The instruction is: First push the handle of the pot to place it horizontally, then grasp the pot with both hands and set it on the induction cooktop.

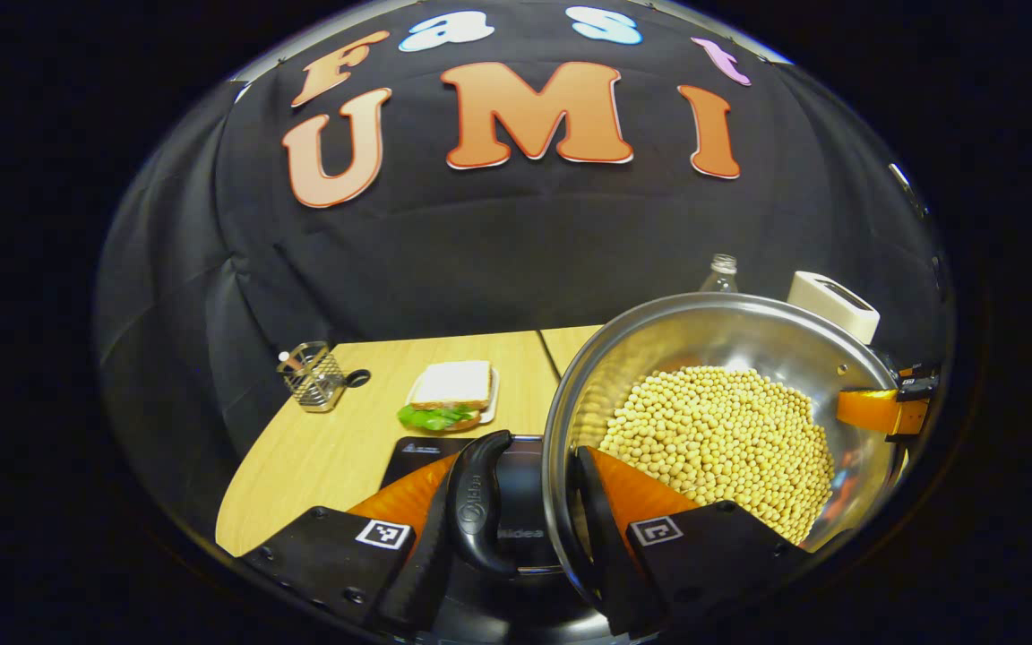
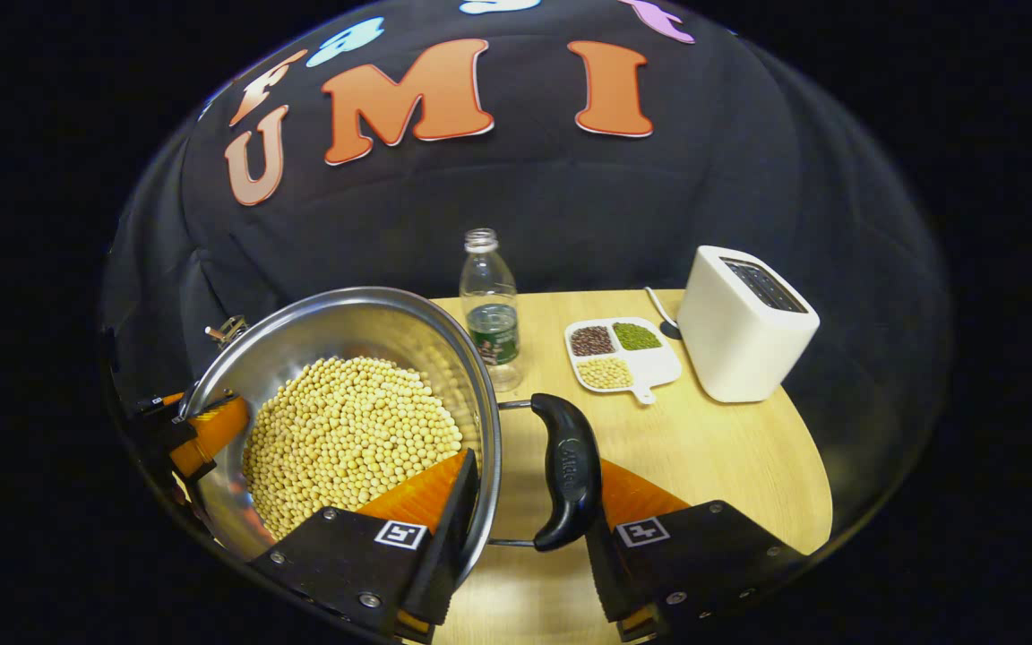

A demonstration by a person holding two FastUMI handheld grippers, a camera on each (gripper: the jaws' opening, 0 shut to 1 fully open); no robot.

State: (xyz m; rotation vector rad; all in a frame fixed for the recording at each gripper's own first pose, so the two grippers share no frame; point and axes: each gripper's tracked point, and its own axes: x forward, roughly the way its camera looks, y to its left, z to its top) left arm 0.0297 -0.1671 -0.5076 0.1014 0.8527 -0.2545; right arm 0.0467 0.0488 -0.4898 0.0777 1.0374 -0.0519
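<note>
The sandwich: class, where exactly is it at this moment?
In the left gripper view, the sandwich sits on a small plate on the wooden table, between the wire holder on its left and the pot on its right.

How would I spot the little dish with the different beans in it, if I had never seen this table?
Start at the white toaster on the wooden table. Just beside it, between the toaster and the clear plastic bottle, lies a small white divided dish. It alone has three compartments, holding dark, green and pale yellow beans, with a short tab handle.
</note>
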